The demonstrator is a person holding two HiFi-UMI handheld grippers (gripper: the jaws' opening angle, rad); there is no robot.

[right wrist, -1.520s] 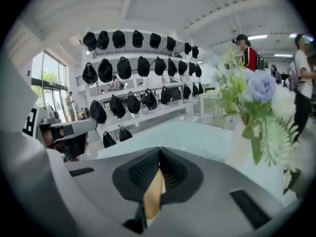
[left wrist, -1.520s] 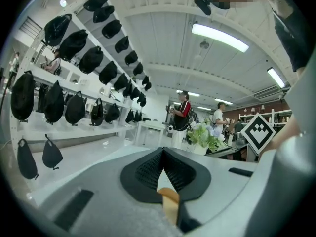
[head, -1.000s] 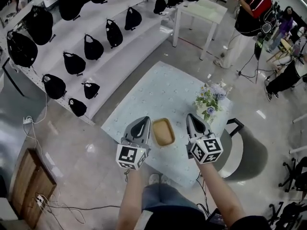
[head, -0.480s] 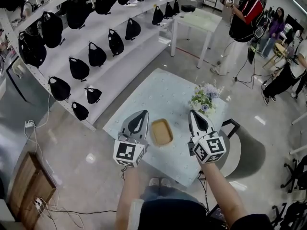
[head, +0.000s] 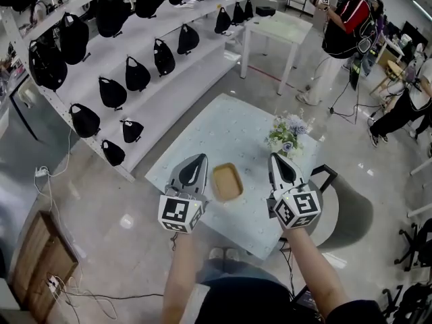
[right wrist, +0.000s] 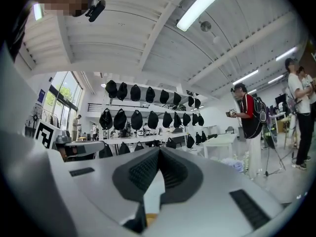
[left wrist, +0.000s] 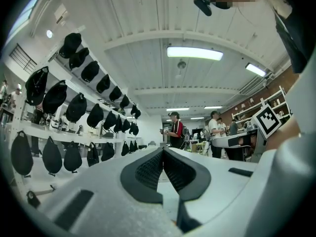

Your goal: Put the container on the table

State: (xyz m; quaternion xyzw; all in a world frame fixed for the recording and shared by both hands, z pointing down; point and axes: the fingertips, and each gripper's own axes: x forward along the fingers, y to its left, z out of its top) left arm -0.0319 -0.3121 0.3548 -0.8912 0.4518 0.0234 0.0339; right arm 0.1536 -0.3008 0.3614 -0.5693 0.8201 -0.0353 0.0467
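Head view puts the container (head: 227,181), a shallow tan tray with rounded corners, flat on the desk (head: 223,130) near its front edge. The desk is covered in a pale blue patterned cloth. I see the container between my two tools from above, and neither one touches it. The left tool (head: 198,158) is just to the container's left. In the left gripper view its dark ribbed pads meet at the tips with nothing between them. The right tool (head: 273,156) is just to the container's right, and the right gripper view shows its pads pressed together in the same way, also empty. Both tools point level, out across the room. Farther back on the desk, towards its right corner, stands a small bunch of pale flowers (head: 286,130). A chair (head: 333,206) sits off the desk's right edge. To the left run white stepped shelves (head: 162,79) lined with black bags (head: 138,73). Beyond them is a white table (head: 283,20), with a person in a red and black top (head: 343,25) beside it.
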